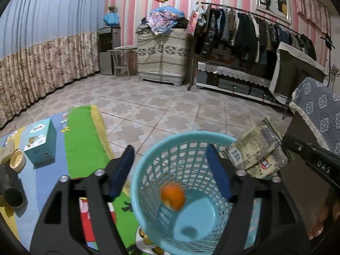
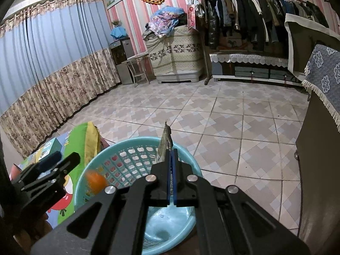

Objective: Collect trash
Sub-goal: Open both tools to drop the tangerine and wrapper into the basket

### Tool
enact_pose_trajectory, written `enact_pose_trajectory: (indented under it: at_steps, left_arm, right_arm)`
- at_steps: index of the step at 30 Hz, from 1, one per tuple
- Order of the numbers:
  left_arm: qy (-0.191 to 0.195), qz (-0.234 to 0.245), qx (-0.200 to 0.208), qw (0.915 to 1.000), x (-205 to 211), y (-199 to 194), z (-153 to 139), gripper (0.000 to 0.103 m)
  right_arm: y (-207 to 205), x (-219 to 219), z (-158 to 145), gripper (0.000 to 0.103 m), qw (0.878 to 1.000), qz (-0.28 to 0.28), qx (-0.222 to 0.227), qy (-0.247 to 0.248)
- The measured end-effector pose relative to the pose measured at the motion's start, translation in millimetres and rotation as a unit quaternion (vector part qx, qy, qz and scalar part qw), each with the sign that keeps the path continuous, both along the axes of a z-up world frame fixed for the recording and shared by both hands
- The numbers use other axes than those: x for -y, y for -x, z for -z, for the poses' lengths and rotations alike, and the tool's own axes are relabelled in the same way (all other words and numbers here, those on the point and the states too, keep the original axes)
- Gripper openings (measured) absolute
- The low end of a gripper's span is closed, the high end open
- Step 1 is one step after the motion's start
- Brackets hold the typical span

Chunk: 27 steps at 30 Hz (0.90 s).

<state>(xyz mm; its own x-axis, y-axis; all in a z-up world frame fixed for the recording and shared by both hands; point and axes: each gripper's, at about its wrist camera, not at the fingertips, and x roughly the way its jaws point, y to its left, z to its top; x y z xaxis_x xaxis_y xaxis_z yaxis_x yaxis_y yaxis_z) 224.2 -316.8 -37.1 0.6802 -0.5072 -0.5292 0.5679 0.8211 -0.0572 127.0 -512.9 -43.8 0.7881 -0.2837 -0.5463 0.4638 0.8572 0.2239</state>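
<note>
A light-blue mesh basket (image 1: 136, 180) (image 2: 136, 141) stands below both grippers. An orange round piece (image 1: 172, 194) (image 2: 95, 179) shows blurred inside it, off the bottom. My left gripper (image 1: 170, 150) (image 2: 57, 157) is open over the basket's mouth, with nothing between its blue pads. My right gripper (image 2: 172, 150) is shut on a flat printed wrapper (image 2: 165, 140) (image 1: 255, 150), which it holds upright over the basket's far right rim. In the left wrist view only the right gripper's black body shows, at the right edge.
A colourful play mat (image 1: 85, 138) lies left of the basket, with a teal box (image 1: 40, 140), a beige lid (image 1: 18, 160) and a black tube (image 1: 10, 184) on it. A dark cabinet under a blue cloth (image 1: 318, 110) stands close on the right. Tiled floor (image 2: 233, 116) stretches ahead.
</note>
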Motion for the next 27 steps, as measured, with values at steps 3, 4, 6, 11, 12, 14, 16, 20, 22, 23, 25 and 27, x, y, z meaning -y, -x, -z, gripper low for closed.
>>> enact_pose_trajectory:
  at_steps: [3,4,6,11,12,14,16,20,22,23,25,27]
  left_arm:
    - [-0.004,-0.011,0.002,0.9999,-6.5,-2.8,-3.0,0.077]
    - [-0.005,-0.015,0.005,0.9999,-8.5,-2.8,-4.8,0.078]
    - [-0.007,-0.022,0.011,0.9997,-13.6,-1.5,-7.8,0.082]
    - [-0.01,-0.037,0.027,0.9989,-27.1,2.5,-13.6,0.087]
    - [-0.009,-0.039,0.028,0.9988,-29.4,2.8,-14.5,0.087]
    - [-0.006,-0.042,0.026,0.9987,-35.9,3.3,-15.4,0.088]
    - [-0.003,-0.047,0.025,0.9986,-41.9,4.0,-15.8,0.089]
    - [-0.004,-0.056,0.026,0.9981,-50.4,6.0,-14.4,0.091]
    - [-0.005,-0.061,0.028,0.9977,-54.8,5.9,-14.8,0.091]
    - [-0.005,-0.063,0.028,0.9976,-56.7,5.9,-15.2,0.091]
    - [-0.005,-0.067,0.03,0.9973,-59.7,6.7,-16.0,0.091]
    - [-0.005,-0.071,0.032,0.9969,-63.8,8.5,-16.1,0.092]
  right_arm:
    - [-0.8,1.5,1.7,0.001,1.0,-0.002,-0.002,0.0]
    - [-0.8,2.1,2.7,0.001,1.0,-0.003,-0.004,0.002]
    - [-4.8,-2.6,4.5,0.001,1.0,-0.005,-0.009,0.007]
    - [-9.4,-12.6,6.9,0.002,1.0,-0.011,-0.018,0.014]
    - [-11.4,-15.9,6.4,0.003,1.0,-0.013,-0.018,0.016]
    - [-14.5,-22.7,5.2,0.003,0.999,-0.017,-0.02,0.024]
    - [-19.3,-28.2,5.3,0.003,0.999,-0.02,-0.027,0.03]
    - [-25.6,-34.8,10.1,0.059,0.998,-0.015,-0.037,0.038]
    - [-25.9,-36.5,8.8,0.065,0.998,-0.011,-0.035,0.043]
    - [-25.8,-36.3,8.7,0.065,0.998,-0.011,-0.036,0.041]
    - [-26.4,-35.5,7.5,0.071,0.998,-0.007,-0.036,0.041]
    - [-26.2,-36.7,6.4,0.077,0.998,-0.004,-0.037,0.048]
